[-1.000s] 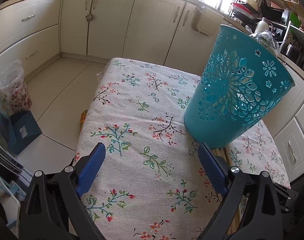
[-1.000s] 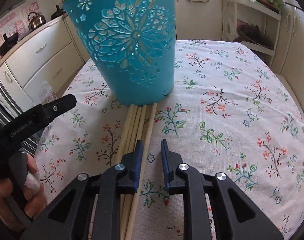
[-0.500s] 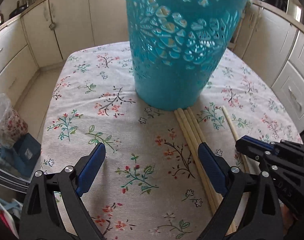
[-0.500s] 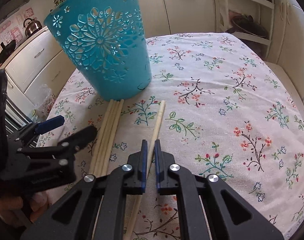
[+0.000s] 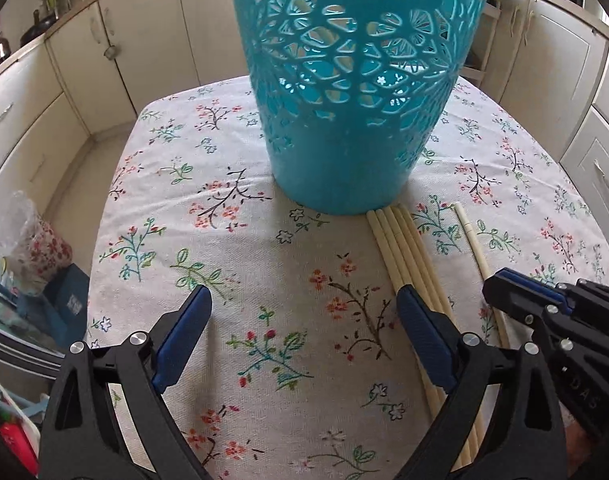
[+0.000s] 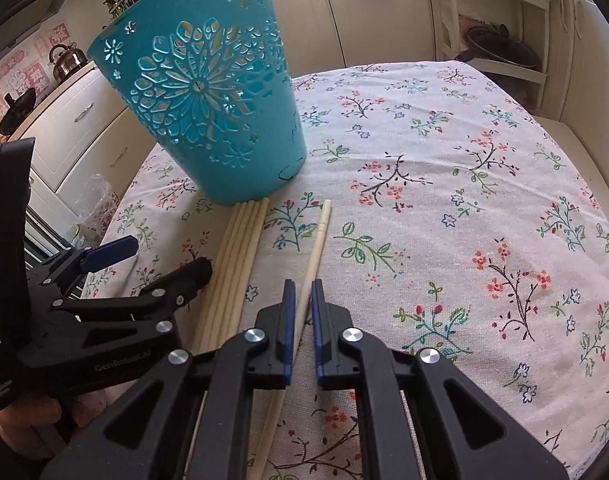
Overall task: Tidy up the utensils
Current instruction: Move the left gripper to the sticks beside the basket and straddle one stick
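A teal openwork basket (image 5: pixel 356 92) stands upright on the floral tablecloth (image 5: pixel 264 264); it also shows in the right wrist view (image 6: pixel 212 108). Several pale chopsticks (image 5: pixel 400 248) lie side by side in front of it, also in the right wrist view (image 6: pixel 236 256). One single chopstick (image 6: pixel 314 248) lies apart to their right, also in the left wrist view (image 5: pixel 474 240). My right gripper (image 6: pixel 301 292) is shut on this single chopstick near its middle. My left gripper (image 5: pixel 304 320) is open and empty, low over the cloth, its right finger (image 5: pixel 424 336) at the bundle.
Cream kitchen cabinets (image 5: pixel 116 52) surround the table. A plastic bag (image 5: pixel 36 240) and a blue box (image 5: pixel 64 304) sit on the floor at the left. A shelf rack with a pan (image 6: pixel 500 48) stands behind the table's far right corner.
My right gripper closed further around the single chopstick, which has shifted away from the bundle. My left gripper swung toward the basket and moved closer to the bundle.
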Available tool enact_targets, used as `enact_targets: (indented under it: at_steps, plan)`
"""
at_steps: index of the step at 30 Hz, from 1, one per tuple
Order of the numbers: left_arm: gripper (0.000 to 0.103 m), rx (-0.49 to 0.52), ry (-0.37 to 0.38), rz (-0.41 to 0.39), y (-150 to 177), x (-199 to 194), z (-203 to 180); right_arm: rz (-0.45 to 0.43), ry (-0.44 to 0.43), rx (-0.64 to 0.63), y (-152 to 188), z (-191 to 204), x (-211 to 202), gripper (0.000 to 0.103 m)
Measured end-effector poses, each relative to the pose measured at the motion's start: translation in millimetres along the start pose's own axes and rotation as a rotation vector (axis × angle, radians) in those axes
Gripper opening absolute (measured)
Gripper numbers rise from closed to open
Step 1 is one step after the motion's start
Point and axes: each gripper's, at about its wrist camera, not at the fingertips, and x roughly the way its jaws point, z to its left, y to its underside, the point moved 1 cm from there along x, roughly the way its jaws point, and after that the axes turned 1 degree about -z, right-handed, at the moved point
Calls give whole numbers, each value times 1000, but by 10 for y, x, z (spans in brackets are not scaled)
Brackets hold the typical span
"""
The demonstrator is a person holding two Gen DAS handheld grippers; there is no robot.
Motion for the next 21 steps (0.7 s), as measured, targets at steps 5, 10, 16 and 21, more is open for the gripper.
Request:
enact_targets:
  at_steps: [5,10,16,21]
  plan:
    - [90,-2,7,2,-57,6,-73,0,-4,1,-4,-14,-1,9]
    - [90,-1,0,5,-72,34,-126,-1,-6,0,1,-12,0,9]
    - [90,-25,-6,27,-79,68,-63,0,-8,2,8,-9,4,9]
    - [88,-18,-20,32,-113,139,-56,-1,-9,3,11,-6,3,9]
